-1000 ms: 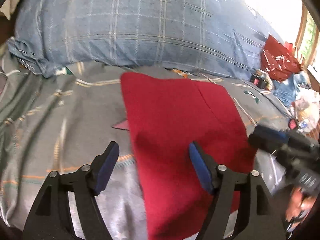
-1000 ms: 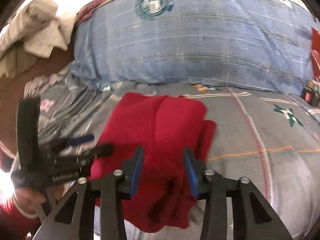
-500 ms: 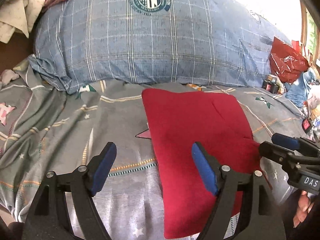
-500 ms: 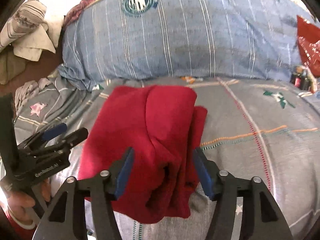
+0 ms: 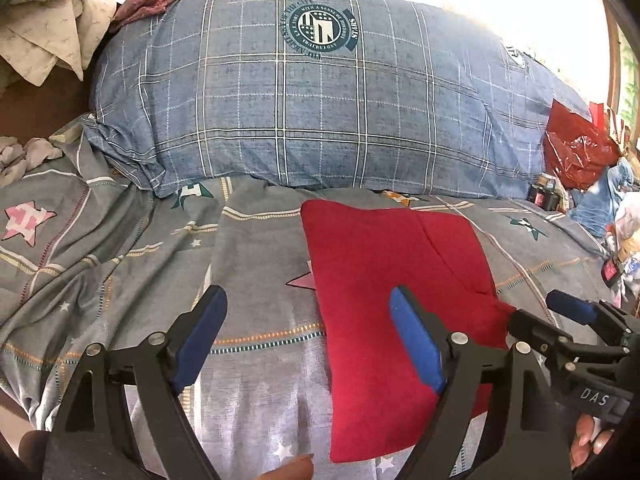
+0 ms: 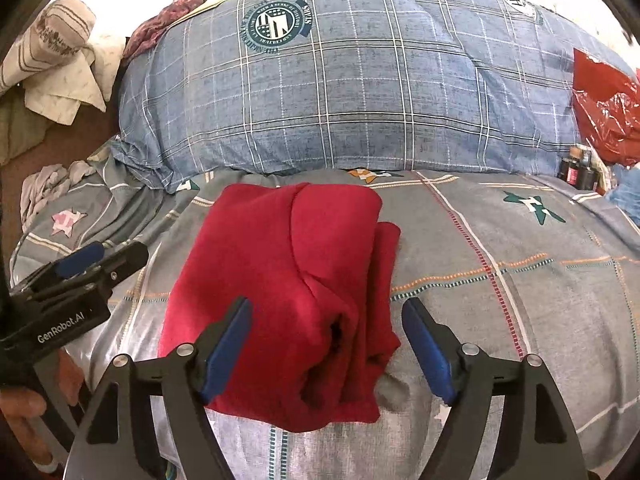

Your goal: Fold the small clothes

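Note:
A folded red garment (image 5: 392, 272) lies flat on the grey star-patterned bed sheet (image 5: 248, 248); in the right wrist view the red garment (image 6: 288, 280) shows stacked layers with an open fold at its near end. My left gripper (image 5: 308, 338) is open and empty, held above the garment's left edge. My right gripper (image 6: 326, 344) is open and empty, held above the garment's near end. The right gripper shows at the right of the left wrist view (image 5: 568, 320), and the left gripper at the left of the right wrist view (image 6: 92, 260).
A large blue plaid pillow (image 5: 320, 112) lies behind the garment. Loose clothes (image 6: 60, 52) are piled at the far left. A red plastic bag (image 6: 604, 108), small bottles (image 6: 576, 168) and clutter sit at the far right.
Both grippers have pulled back and up from the red garment. My right gripper's jaws have opened wider. The garment stays folded on the sheet.

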The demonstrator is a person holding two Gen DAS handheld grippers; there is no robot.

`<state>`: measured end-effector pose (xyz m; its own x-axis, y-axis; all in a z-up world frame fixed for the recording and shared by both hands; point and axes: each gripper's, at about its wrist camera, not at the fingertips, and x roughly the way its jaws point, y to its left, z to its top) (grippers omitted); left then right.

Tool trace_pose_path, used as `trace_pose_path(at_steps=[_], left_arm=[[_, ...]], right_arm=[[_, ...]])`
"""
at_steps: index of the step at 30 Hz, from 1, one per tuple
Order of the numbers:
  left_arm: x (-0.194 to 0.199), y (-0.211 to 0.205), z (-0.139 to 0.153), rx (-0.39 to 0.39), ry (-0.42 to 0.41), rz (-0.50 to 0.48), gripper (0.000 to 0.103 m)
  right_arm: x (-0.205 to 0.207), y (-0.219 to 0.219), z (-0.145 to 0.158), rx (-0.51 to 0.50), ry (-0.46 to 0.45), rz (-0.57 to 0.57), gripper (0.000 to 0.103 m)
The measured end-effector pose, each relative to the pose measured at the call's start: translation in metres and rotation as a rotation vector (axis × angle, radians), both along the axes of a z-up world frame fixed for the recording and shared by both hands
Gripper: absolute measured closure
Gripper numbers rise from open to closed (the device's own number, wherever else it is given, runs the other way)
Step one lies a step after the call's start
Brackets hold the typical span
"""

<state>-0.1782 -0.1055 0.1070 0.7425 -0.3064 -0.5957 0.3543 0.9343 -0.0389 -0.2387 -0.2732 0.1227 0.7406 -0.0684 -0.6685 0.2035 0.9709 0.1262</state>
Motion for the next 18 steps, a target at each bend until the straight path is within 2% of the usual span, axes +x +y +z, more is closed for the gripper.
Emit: trace_pose_path(at_steps=[18], left_arm=[[-0.0018,-0.0077,-0.0014,0.03,-0.006,0.005,0.019]], right_arm=[[0.0075,0.0014,-0.0068,0.025,0.021,0.011,0.023]])
